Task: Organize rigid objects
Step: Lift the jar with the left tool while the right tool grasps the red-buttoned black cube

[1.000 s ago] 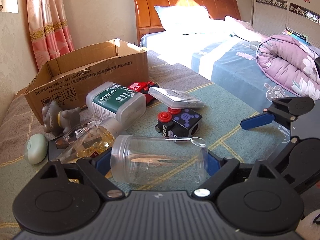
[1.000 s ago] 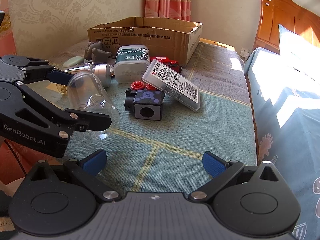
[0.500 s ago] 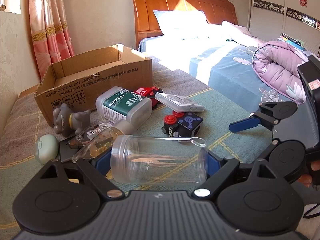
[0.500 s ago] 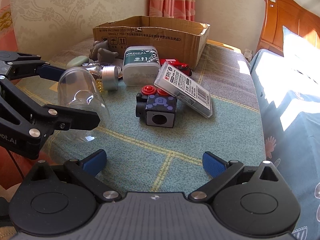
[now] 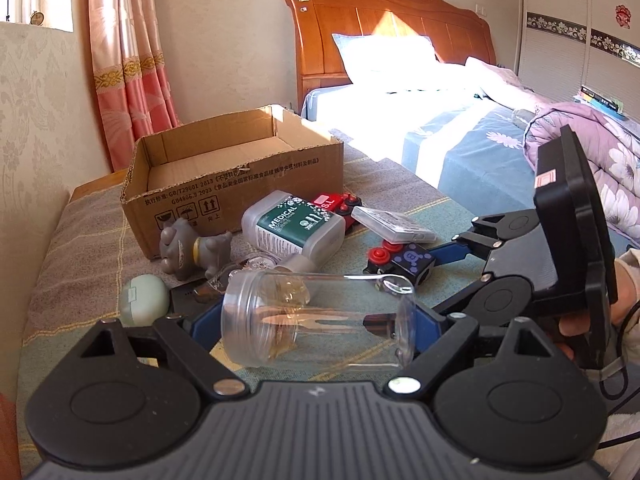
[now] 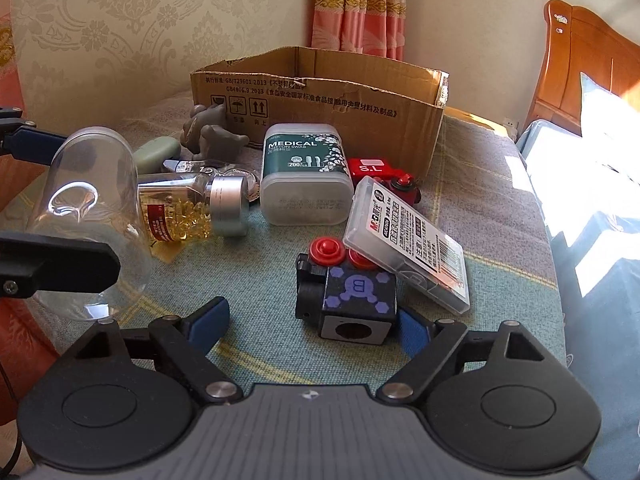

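Note:
My left gripper (image 5: pixel 316 326) is shut on a clear plastic jar (image 5: pixel 320 326), held sideways above the table; the jar also shows in the right wrist view (image 6: pixel 90 216). My right gripper (image 6: pixel 312 330) is open, its fingers on either side of a black cube toy with red knobs (image 6: pixel 348 292), close to it; that toy also shows in the left wrist view (image 5: pixel 400 258). An open cardboard box (image 5: pixel 232 176) stands at the back and appears empty.
On the cloth lie a green-labelled swab box (image 6: pixel 304 172), a clear flat case (image 6: pixel 408 240) leaning on the cube, a red toy car (image 6: pixel 384 176), a bottle of yellow capsules (image 6: pixel 192 208), a grey toy animal (image 5: pixel 192 248) and a pale green case (image 5: pixel 144 300). A bed (image 5: pixel 460 132) stands on the right.
My left gripper has lifted the jar higher, so the box interior shows. My right gripper has moved forward and down to the black cube toy.

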Demonstrator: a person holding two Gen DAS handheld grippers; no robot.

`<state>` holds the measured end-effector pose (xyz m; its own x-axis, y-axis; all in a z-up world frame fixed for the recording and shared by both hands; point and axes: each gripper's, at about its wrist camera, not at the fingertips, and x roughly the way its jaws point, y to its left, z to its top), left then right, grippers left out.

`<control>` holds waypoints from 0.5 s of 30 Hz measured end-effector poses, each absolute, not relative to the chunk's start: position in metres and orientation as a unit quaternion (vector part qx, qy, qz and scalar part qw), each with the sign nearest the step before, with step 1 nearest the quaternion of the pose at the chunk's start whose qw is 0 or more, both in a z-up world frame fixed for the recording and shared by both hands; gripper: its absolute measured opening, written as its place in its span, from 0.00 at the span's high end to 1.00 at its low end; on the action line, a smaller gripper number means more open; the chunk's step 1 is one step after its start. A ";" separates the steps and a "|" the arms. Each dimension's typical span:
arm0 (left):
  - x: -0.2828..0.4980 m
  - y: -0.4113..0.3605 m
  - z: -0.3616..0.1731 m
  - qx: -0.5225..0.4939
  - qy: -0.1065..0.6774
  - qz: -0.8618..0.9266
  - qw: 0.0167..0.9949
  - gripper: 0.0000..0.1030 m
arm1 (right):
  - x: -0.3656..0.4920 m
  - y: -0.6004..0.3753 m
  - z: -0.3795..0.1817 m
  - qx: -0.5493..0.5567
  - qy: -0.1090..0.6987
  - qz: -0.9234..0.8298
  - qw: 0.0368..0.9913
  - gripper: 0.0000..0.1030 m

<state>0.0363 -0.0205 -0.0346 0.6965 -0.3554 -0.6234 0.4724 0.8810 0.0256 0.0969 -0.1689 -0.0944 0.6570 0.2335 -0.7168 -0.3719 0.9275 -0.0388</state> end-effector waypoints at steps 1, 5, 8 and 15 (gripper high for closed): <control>0.037 -0.020 -0.035 0.092 0.317 -0.225 0.917 0.13 | 0.099 -0.170 -0.094 -0.088 0.379 0.166 0.906 0.17; 0.041 -0.017 -0.036 0.088 0.321 -0.221 0.917 0.13 | 0.105 -0.176 -0.094 -0.080 0.376 0.157 0.910 0.23; 0.042 -0.016 -0.038 0.088 0.322 -0.217 0.917 0.13 | 0.109 -0.178 -0.094 -0.078 0.375 0.152 0.911 0.24; 0.045 -0.015 -0.038 0.087 0.324 -0.217 0.917 0.13 | 0.106 -0.182 -0.092 -0.071 0.369 0.145 0.915 0.42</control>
<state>0.0451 -0.0152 -0.0382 0.6954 -0.3415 -0.6323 0.4540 0.8908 0.0182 0.1064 -0.1825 -0.0924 0.6850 0.2136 -0.6965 -0.3188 0.9475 -0.0230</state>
